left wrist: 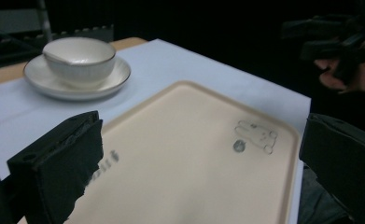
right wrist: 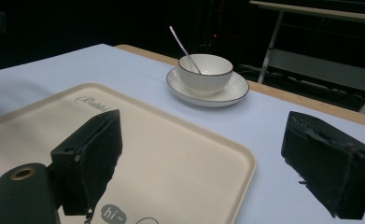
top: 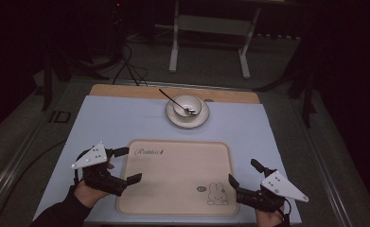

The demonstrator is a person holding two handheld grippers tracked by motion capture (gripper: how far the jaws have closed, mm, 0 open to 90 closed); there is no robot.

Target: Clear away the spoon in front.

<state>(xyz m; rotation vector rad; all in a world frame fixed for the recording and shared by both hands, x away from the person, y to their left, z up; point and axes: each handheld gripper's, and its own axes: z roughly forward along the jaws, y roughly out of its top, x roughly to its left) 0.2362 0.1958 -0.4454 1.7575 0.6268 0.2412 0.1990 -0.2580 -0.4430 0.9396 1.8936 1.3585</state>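
Note:
A cream tray point(top: 173, 175) with a rabbit drawing lies empty at the table's near middle. My left gripper point(top: 127, 165) stands open at the tray's left edge, held by a hand; its jaws straddle the tray point(left wrist: 194, 140) with nothing between them. My right gripper point(top: 245, 172) stands open at the tray's right near corner, its jaws empty above the tray point(right wrist: 171, 154). Beyond the tray a white bowl point(top: 188, 105) with a spoon point(top: 173, 100) in it sits on a saucer point(top: 188, 119). The left gripper view holds the bowl point(left wrist: 80, 56); the right gripper view holds the bowl point(right wrist: 206, 72) with the spoon point(right wrist: 184, 46).
A pale blue mat point(top: 107, 123) covers the wooden table, whose far edge point(top: 126, 90) shows bare. A white metal frame point(top: 211, 28) and cables point(top: 130, 66) stand on the dark floor behind. The other hand's gripper point(left wrist: 334, 42) is at the left gripper view's upper right.

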